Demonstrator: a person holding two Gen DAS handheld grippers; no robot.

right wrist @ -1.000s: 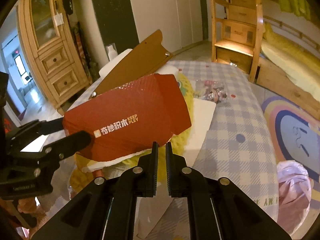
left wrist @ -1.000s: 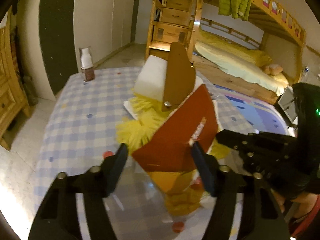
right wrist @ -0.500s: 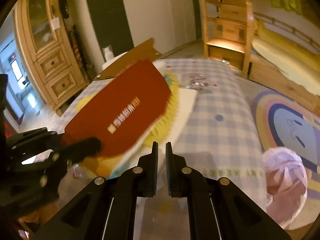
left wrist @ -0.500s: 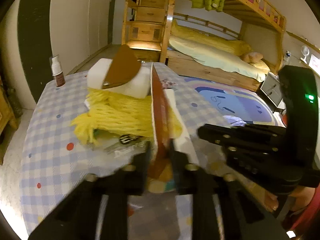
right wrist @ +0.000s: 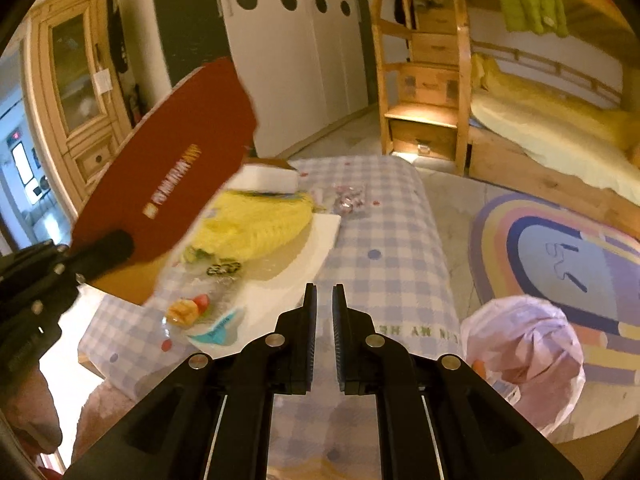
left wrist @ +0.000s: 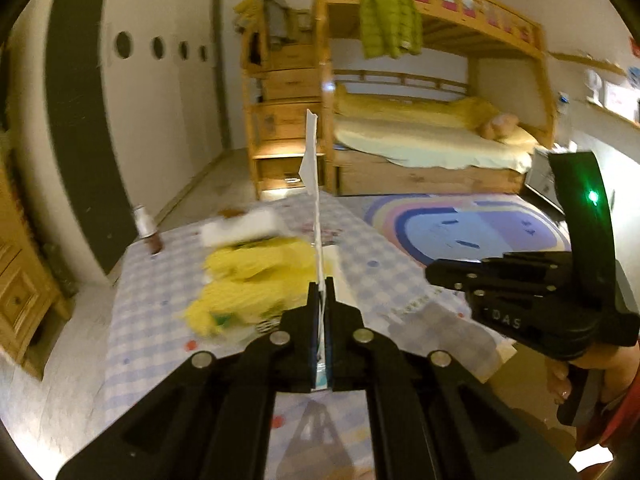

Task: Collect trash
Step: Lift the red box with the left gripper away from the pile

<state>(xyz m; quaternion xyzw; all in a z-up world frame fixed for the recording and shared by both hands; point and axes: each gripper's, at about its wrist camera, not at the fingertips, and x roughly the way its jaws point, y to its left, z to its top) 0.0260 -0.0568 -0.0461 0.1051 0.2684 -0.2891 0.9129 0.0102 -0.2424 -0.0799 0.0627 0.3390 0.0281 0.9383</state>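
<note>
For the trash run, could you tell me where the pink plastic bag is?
In the right wrist view, the pink plastic bag sits lower right, beside the checked table, on the rainbow rug's edge.

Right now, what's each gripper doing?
Left gripper: shut on the red cardboard sheet.
Right gripper: jaws opening, nothing between them.

A bottle [left wrist: 147,229] with a pale cap stands near the far left corner of the checked table [right wrist: 394,216]. Behind the table a wooden bunk bed [left wrist: 432,148] with yellow bedding lines the far wall, a green jacket [left wrist: 388,22] hanging from its top rail and a drawer staircase [left wrist: 286,116] at its left end. A rainbow rug [right wrist: 560,252] lies on the floor off the table's right edge, and a wooden cabinet [right wrist: 76,92] stands beyond its left edge, beside white doors [right wrist: 296,52] with round holes.
</note>
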